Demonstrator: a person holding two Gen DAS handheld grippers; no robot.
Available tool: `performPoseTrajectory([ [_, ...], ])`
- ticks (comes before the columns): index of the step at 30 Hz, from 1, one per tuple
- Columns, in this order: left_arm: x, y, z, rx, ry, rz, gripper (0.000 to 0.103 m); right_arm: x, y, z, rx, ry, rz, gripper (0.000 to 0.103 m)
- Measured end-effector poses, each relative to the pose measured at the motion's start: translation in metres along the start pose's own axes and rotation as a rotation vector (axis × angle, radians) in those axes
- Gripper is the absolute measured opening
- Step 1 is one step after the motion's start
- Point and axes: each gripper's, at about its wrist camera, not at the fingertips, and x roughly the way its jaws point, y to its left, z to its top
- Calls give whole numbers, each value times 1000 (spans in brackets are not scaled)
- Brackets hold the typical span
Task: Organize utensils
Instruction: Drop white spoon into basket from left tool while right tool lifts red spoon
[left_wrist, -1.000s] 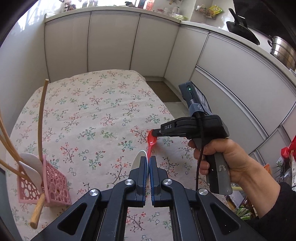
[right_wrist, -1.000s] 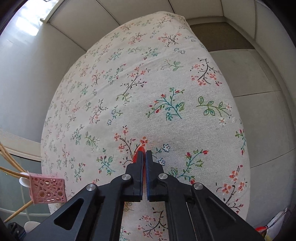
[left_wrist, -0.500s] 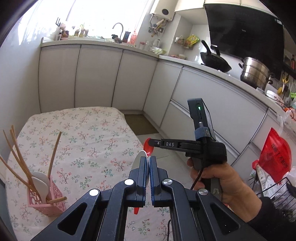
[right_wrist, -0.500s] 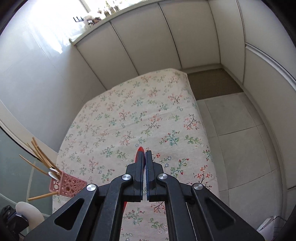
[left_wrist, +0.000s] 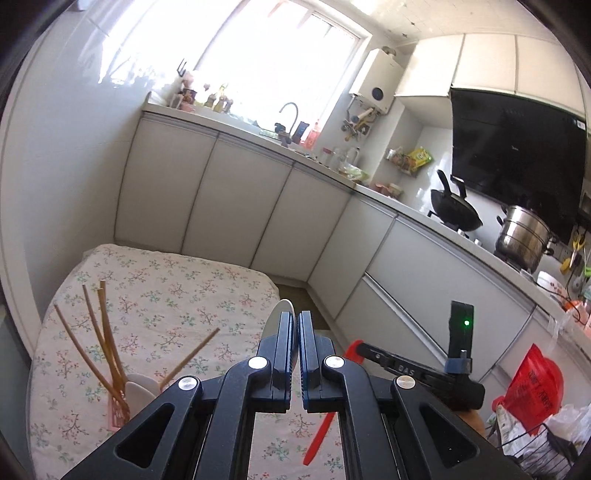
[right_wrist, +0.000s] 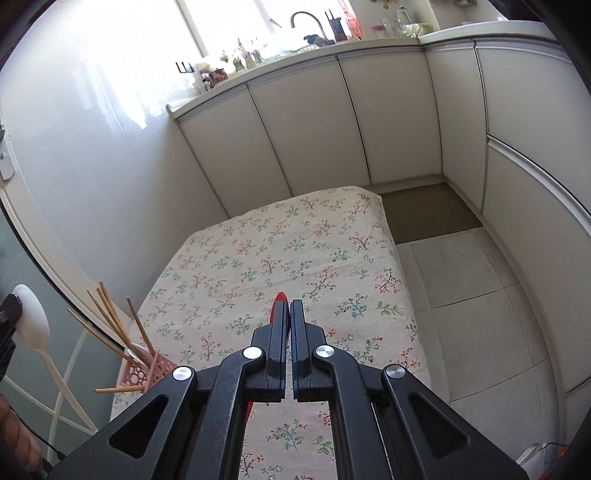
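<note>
My left gripper (left_wrist: 293, 321) is shut on a white spoon (left_wrist: 275, 319), held high above the floral table; the spoon also shows in the right wrist view (right_wrist: 33, 325) with its handle hanging down. My right gripper (right_wrist: 287, 310) is shut on a red spoon (right_wrist: 279, 301), raised above the table; in the left wrist view its red bowl (left_wrist: 352, 349) sits at the gripper tip and the handle points down. A pink perforated utensil basket (right_wrist: 149, 373) stands at the table's near left corner, holding several wooden chopsticks (left_wrist: 101, 347) and white spoons (left_wrist: 138, 386).
The table has a floral cloth (right_wrist: 295, 258). White cabinets (right_wrist: 314, 122) run behind and to the right, with tiled floor (right_wrist: 465, 288) between. A wok (left_wrist: 454, 214) and steel pot (left_wrist: 524, 236) stand on the counter. A red bag (left_wrist: 532, 387) lies at far right.
Both grippers have risen well above the table, each still holding its spoon. The views now tilt up to the counter and window.
</note>
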Motion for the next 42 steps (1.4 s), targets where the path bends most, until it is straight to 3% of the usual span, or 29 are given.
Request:
performPoseTrajectory([
  [8,9,70,-2,-74,-55,96,3,1,5,-1,-2,6,6,1],
  [14,39,106,-7,-94,-103,73,3,11,16,-2,-13,13,9,1],
  [21,76,113,-22,11,-72,122,3,22,22,-6,-13,34,14,1],
  [27,73,124,-29,-6,-61,118,3,26,24,-8,-12,48,25,1],
  [33,63,132,-33,-45,12,117,4,25,31,-9,-23,50,42,1],
  [38,53,133,-32,-66,106,175,17,17,37,-6,-22,25,61,1],
  [41,43,131,-32,-84,161,220,32,6,47,2,-34,-16,74,1],
  [42,40,127,-30,-83,181,248,43,1,52,4,-41,-37,75,1],
])
